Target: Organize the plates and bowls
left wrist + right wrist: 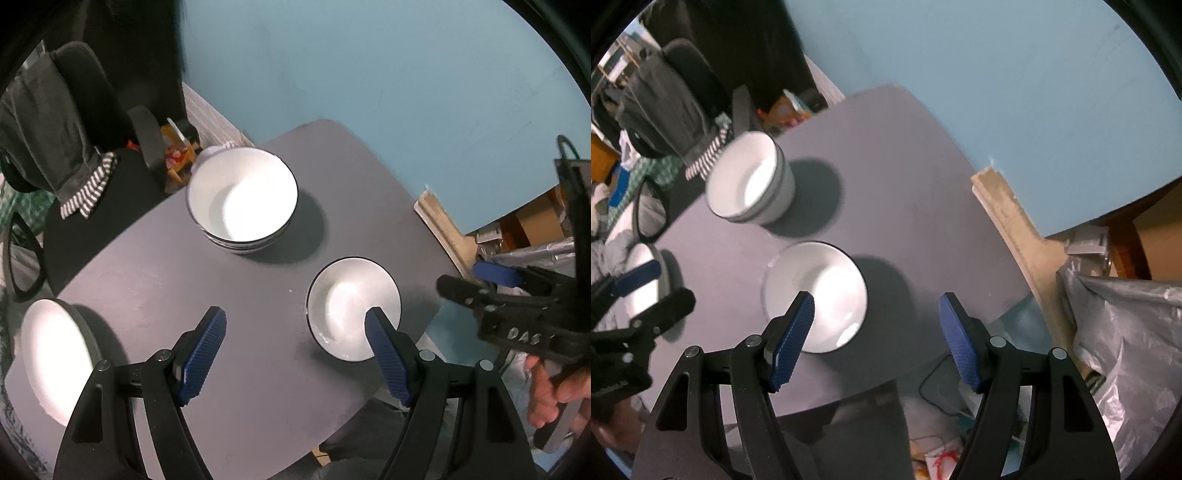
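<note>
1. Take the stack of bowls (242, 199) as the landmark. It stands toward the far side of the grey table (229, 288), near the chair with the draped clothing.
2. A single small bowl (352, 306) sits alone on the table, nearer the person than the stack and toward the right edge. A third white dish (55, 354) rests on the near left corner, well apart from the stack; whether it is a plate or a bowl I cannot tell.
3. The left tongs (295, 354) are spread wide with nothing between them. They hang above bare table, nearer than the stack, and the right blue pad overlaps the small bowl's near rim in this view; contact cannot be told.
4. The right tongs (877, 339) are also apart and empty, above the near right side of the small bowl, left pad over its inside, right pad beyond its wall.
5. The step in hand looks like picking up the small bowl to nest it on the stack.
6. To do it well, one pad should go inside the rim and one outside, on a single wall, seated deep before closing.
7. Glazed ware is likely slippery, so close firmly and lift straight up.
8. Keep the bowl level over the stack, centre it, then lower gently before releasing.
</note>
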Action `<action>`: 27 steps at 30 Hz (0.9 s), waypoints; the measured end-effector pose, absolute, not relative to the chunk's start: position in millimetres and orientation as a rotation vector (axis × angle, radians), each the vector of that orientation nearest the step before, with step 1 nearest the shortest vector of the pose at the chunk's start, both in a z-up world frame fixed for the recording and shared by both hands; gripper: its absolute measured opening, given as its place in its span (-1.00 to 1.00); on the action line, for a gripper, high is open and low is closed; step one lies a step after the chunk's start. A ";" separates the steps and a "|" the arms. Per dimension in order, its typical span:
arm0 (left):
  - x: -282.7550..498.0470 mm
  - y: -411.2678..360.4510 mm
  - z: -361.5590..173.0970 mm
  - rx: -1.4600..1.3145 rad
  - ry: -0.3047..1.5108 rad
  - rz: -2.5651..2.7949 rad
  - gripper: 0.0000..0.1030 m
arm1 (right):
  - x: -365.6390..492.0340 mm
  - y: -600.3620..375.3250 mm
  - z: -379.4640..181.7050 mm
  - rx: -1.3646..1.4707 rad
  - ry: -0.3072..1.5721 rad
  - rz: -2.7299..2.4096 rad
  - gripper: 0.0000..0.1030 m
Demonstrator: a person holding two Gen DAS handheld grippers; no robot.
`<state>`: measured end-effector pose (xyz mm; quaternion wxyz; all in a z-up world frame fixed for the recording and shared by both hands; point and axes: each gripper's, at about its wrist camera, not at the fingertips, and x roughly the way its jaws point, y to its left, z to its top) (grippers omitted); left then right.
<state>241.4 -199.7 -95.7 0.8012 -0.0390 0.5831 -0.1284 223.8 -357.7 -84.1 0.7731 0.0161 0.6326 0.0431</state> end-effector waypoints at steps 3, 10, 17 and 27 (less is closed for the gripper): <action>247.7 -203.9 -111.8 -0.092 1.284 -0.278 0.53 | 227.0 -357.6 -102.8 0.017 1.391 0.098 0.34; 257.1 -211.5 -147.0 -0.072 1.331 -0.269 0.53 | 233.3 -354.5 -139.0 -0.018 1.400 0.137 0.34; 259.2 -214.7 -173.6 -0.086 1.375 -0.272 0.53 | 239.3 -353.4 -161.3 -0.030 1.425 0.189 0.34; 262.1 -217.0 -200.1 -0.131 1.429 -0.277 0.43 | 238.7 -357.5 -185.2 0.011 1.484 0.231 0.33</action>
